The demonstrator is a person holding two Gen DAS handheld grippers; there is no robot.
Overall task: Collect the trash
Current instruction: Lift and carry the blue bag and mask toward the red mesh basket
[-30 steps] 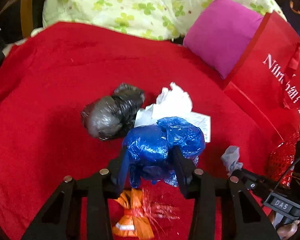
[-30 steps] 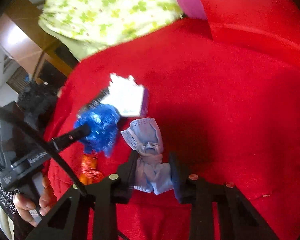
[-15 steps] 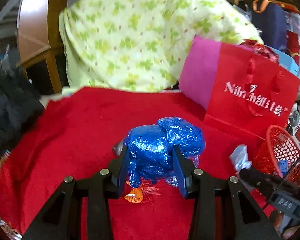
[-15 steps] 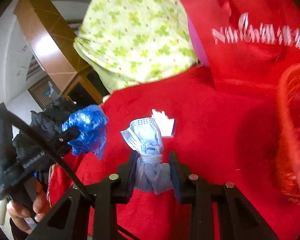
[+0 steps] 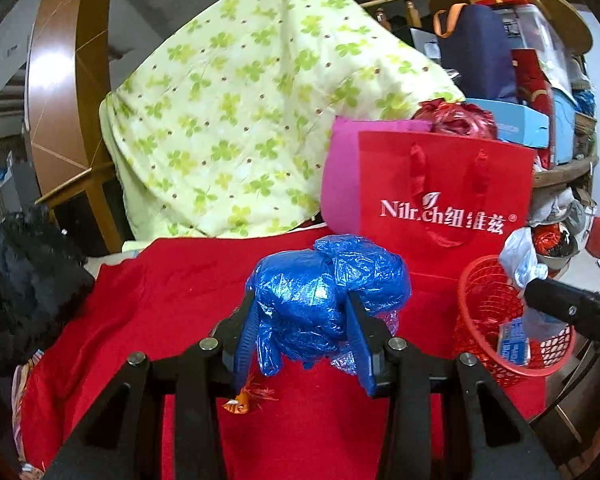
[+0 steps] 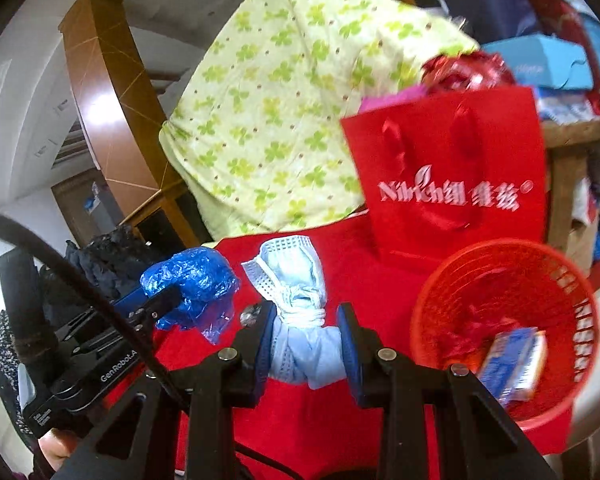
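My left gripper [image 5: 302, 316] is shut on a crumpled blue plastic bag [image 5: 324, 292] and holds it above the red cloth [image 5: 172, 304]. The bag also shows at the left in the right wrist view [image 6: 192, 284]. My right gripper [image 6: 304, 320] is shut on a knotted light-blue face mask [image 6: 300, 312], held up left of a red mesh basket [image 6: 580, 312]. The basket [image 5: 484, 304] holds a small blue-and-white packet [image 6: 516, 356]. An orange wrapper [image 5: 240, 400] lies on the cloth below my left gripper.
A red paper gift bag [image 5: 448, 196] stands behind the basket, with a pink cushion [image 5: 340, 192] and a green-patterned quilt [image 5: 240, 128] beside it. Dark clothing [image 5: 24, 276] lies at the left. Cluttered shelves [image 5: 540, 80] fill the back right.
Both grippers have lifted their trash off the cloth and tilted up. The right gripper has swung right, bringing the red basket close in view. The black bag and white paper have dropped out of view.
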